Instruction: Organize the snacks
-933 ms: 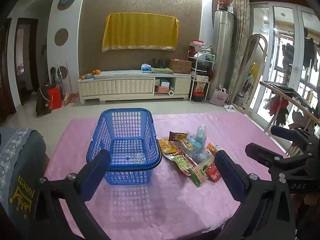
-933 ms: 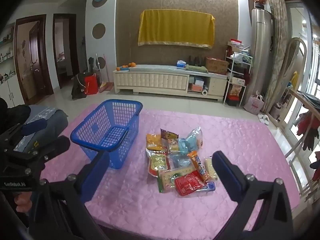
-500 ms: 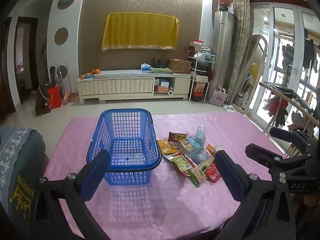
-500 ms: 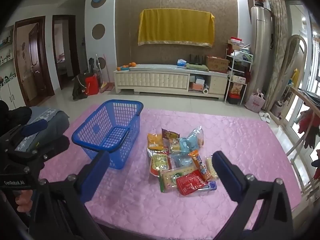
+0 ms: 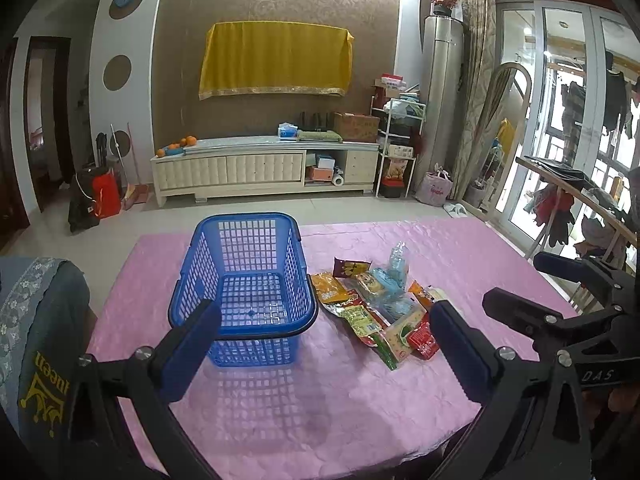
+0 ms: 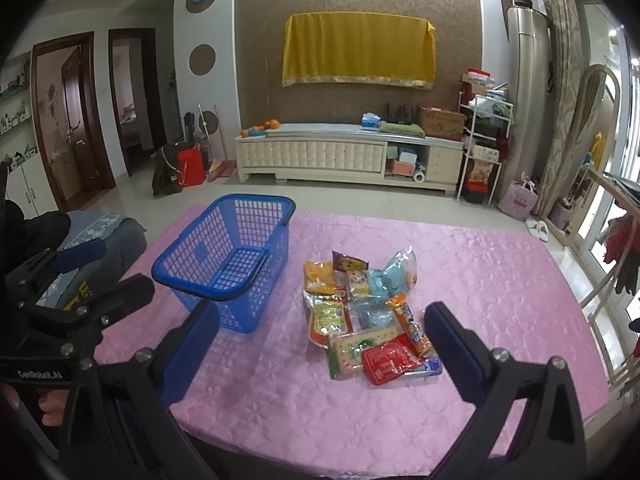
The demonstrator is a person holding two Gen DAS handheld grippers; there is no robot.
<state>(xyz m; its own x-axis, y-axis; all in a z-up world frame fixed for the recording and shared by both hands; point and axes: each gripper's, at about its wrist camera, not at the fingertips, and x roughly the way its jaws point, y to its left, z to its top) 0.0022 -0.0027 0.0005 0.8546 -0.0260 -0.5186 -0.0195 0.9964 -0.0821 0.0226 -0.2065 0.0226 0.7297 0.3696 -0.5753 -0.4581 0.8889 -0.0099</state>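
Plainly, from the left wrist view, the left gripper hangs over the near edge of the table with its jaws wide apart and nothing between them. A blue basket stands empty at about 11 o'clock from it, and the snacks lie in a loose overlapping heap at 1 o'clock, just beside the basket. The packets look light, thin and crinkly, likely slippery film, so I judge a pinch on a free sealed edge safer than a squeeze across the filled middle. The right gripper shows at 3 o'clock, also open.

From the right wrist view, the right gripper holds its jaws apart and empty above the pile. The red packet lies nearest, on top at the front, overlapping a green-and-cream one; it seems the easiest first pick. A clear bag at the far side looks puffed and soft, though its contents are hard to make out. The pink cloth is quilted and may bunch under a dragging finger. Beyond the table, a cabinet stands at 12 o'clock under a yellow drape.
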